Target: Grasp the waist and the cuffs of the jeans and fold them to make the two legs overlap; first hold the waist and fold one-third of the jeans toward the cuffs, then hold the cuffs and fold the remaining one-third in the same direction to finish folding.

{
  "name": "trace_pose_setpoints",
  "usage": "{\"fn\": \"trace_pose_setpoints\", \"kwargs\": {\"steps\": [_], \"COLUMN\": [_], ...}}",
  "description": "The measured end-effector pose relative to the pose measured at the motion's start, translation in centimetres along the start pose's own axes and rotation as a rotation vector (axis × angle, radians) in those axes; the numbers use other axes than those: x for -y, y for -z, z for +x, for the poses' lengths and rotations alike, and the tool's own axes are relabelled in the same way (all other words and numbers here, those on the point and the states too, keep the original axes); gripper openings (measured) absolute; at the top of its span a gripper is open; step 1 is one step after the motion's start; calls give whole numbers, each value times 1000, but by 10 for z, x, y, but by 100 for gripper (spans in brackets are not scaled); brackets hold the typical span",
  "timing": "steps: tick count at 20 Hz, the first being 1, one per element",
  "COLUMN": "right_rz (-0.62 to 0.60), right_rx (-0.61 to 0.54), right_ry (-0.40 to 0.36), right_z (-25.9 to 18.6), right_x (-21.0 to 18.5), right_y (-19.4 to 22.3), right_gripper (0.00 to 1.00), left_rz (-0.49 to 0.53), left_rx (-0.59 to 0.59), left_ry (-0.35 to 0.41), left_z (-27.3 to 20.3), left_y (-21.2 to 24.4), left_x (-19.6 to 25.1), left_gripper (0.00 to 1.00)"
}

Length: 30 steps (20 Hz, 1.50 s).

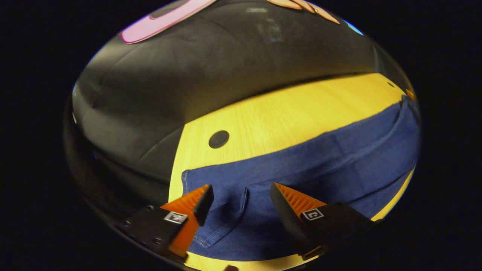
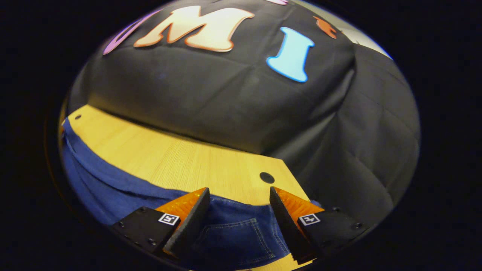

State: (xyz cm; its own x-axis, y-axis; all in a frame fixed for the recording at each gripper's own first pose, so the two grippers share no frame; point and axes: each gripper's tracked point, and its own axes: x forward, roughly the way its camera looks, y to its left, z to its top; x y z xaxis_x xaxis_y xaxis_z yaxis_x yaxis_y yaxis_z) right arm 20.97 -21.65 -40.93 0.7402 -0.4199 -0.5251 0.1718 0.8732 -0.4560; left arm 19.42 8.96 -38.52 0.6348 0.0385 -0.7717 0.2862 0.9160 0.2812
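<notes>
Both grippers stand released: left gripper (image 1: 241, 195) hovers above the cuffs (image 1: 211, 222) of the jeans (image 1: 320, 158), right gripper (image 2: 239, 199) above the pocketed waist (image 2: 233, 229), all flat on the table (image 2: 169, 162). Risk: closing too shallow catches one layer only, so the legs would overlap crooked.

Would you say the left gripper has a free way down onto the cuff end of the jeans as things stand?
Probably yes: the left gripper hangs open right above the cuffs of the jeans, which lie flat on the wooden table, and nothing sits between them.
</notes>
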Motion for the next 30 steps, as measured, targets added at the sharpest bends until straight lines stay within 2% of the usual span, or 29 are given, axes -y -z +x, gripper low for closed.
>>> {"fn": "trace_pose_setpoints", "kwargs": {"steps": [1, 4, 7, 9, 10, 14, 17, 18, 19, 20, 21, 23, 24, 25, 26, 28, 30], "right_rz": [29, 125, 236, 334, 387, 544, 652, 693, 706, 714, 731, 733, 728, 711, 681, 604, 573], "right_rx": [4, -12, -80, -135, -163, -288, -360, -393, -351, -365, -364, -367, -364, -356, -340, -268, -191], "right_ry": [20, 83, 137, 136, 134, 153, 99, 76, 87, 78, 17, -7, -2, 5, 14, 40, 21], "right_z": [-5, -15, -22, -23, -21, -13, 3, 4, 6, 14, 7, 8, 10, 10, 9, 3, -9], "right_x": [14, 58, 102, 121, 127, 143, 135, 133, 139, 140, 132, 132, 131, 132, 133, 142, 147], "right_y": [-2, 7, 45, 77, 92, 147, 174, 181, 176, 184, 179, 172, 173, 171, 168, 148, 121], "right_gripper": [99, 100, 99, 99, 100, 99, 99, 95, 98, 83, 68, 38, 29, 20, 11, 7, 7], "left_rz": [-15, -70, -155, -205, -224, -229, -233, -243, -254, -264, -270, -286, -296, -305, -313, -320, -313], "left_rx": [29, 109, 198, 241, 253, 284, 289, 291, 290, 290, 292, 288, 289, 293, 295, 296, 303], "left_ry": [-11, -20, 6, 31, 43, 14, -5, -9, -13, -18, -28, -45, -50, -53, -51, -50, -50], "left_z": [-8, -41, -75, -97, -109, -153, -179, -187, -194, -200, -209, -221, -227, -231, -234, -239, -240], "left_y": [-10, -35, -60, -72, -75, -78, -71, -69, -65, -62, -57, -49, -47, -45, -43, -40, -40], "left_x": [0, 7, 24, 34, 42, 51, 57, 59, 61, 62, 62, 63, 64, 64, 65, 63, 57], "left_gripper": [94, 95, 95, 95, 95, 95, 95, 95, 95, 95, 95, 95, 100, 95, 95, 95, 95]}}
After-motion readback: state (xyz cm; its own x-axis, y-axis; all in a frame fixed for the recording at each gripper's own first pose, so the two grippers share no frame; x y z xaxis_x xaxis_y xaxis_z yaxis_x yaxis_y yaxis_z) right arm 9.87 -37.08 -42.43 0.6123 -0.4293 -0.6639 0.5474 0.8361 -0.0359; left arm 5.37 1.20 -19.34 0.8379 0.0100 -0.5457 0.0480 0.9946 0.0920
